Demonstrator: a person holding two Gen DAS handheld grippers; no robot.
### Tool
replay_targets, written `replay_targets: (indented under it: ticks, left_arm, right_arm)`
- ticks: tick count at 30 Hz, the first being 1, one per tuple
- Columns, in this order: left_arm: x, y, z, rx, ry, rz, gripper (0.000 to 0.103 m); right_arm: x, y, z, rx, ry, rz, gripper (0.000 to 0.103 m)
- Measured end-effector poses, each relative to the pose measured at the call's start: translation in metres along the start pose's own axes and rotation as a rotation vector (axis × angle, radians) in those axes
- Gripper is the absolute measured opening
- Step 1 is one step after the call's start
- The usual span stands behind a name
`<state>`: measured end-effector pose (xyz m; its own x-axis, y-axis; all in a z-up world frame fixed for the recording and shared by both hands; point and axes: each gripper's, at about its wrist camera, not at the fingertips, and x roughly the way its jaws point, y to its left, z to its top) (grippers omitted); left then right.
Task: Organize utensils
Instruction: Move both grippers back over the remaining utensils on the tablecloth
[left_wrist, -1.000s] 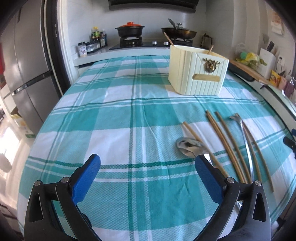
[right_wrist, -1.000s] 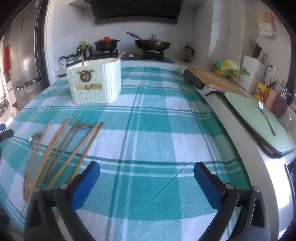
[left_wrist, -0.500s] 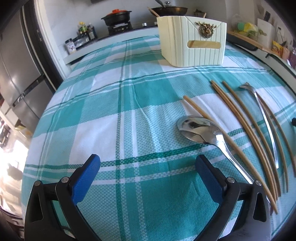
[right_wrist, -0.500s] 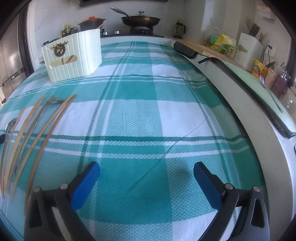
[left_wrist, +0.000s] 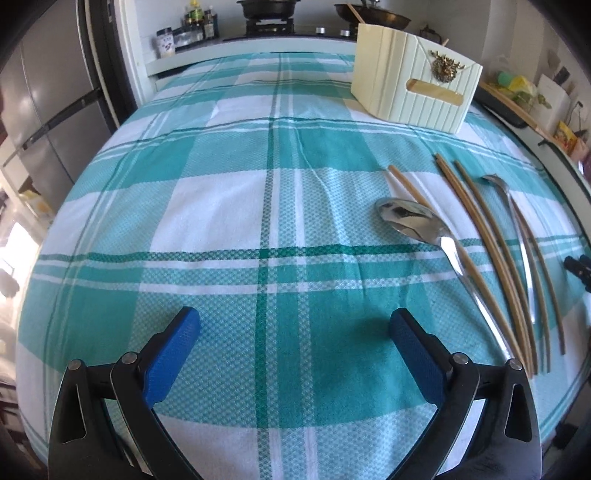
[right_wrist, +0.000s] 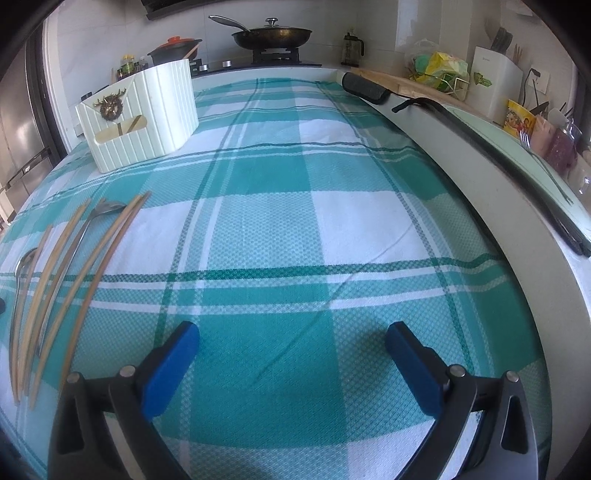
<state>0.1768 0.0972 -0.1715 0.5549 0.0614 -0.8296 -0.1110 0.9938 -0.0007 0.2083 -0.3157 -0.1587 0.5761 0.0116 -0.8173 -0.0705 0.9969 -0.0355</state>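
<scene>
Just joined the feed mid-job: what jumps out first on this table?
A teal-and-white checked cloth covers the whole table. A row of loose utensils lies between the two views: a shiny spoon, a second metal utensil and several wooden chopsticks. Behind them stands a cream ribbed holder; both the left gripper and right gripper are open and empty.

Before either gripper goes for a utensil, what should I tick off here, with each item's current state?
1. Left gripper open, holding nothing: ok.
2. Right gripper open, holding nothing: ok.
3. Spoon lying free on the cloth, bowl unobstructed: ok.
4. Chopsticks separated for single pick: not ok, several lie tight together, one against the spoon handle.
5. Holder upright on the cloth: ok.
6. Room left inside the holder: cannot tell.
</scene>
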Motion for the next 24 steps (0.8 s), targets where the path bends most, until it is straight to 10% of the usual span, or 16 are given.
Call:
replay_targets:
  ticks: [24]
  left_arm:
    - [0.0020,-0.0033,0.0013,0.006,-0.022,-0.007,0.103]
  right_arm:
    - [0.0007,-0.0007,0.0007,0.000,-0.001,0.002,0.103]
